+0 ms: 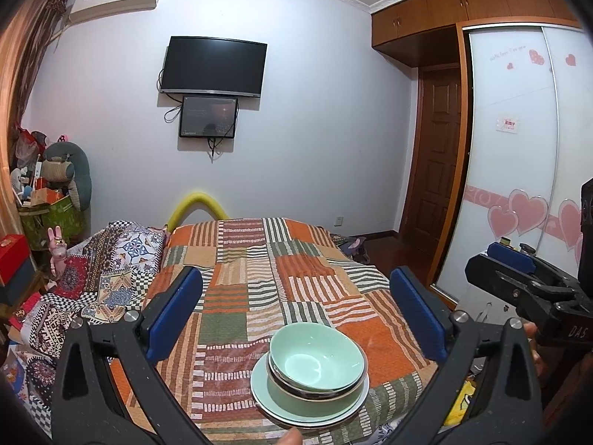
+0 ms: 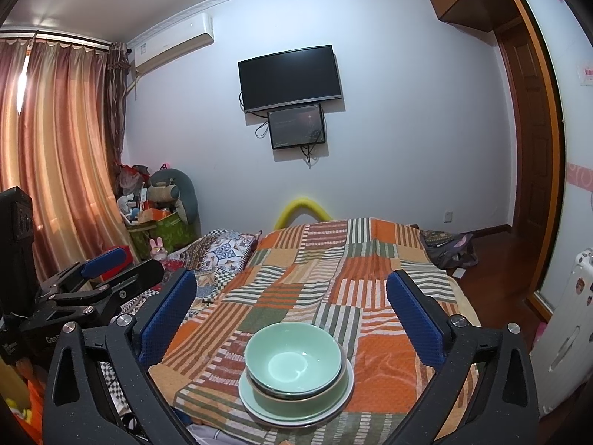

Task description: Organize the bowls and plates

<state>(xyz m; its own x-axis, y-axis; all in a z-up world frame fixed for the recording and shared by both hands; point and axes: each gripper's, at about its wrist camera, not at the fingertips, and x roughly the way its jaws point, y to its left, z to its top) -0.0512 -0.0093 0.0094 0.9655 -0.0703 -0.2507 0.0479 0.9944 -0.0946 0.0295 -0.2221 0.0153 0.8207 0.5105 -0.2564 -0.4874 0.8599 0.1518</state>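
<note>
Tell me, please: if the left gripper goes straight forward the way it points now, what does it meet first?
Probably nothing soon. The open left gripper points over the patchwork blanket toward the far wall; the stacked green bowls sit below that line. Depth is unclear.

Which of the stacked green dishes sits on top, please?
The smaller green bowl, nested inside the larger bowl; both rest on the plates.

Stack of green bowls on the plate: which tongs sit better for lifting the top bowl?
Probably right, marginally. The right tongs open with the top bowl centred between them; in the left tongs view it sits right of centre. Both empty.
</note>
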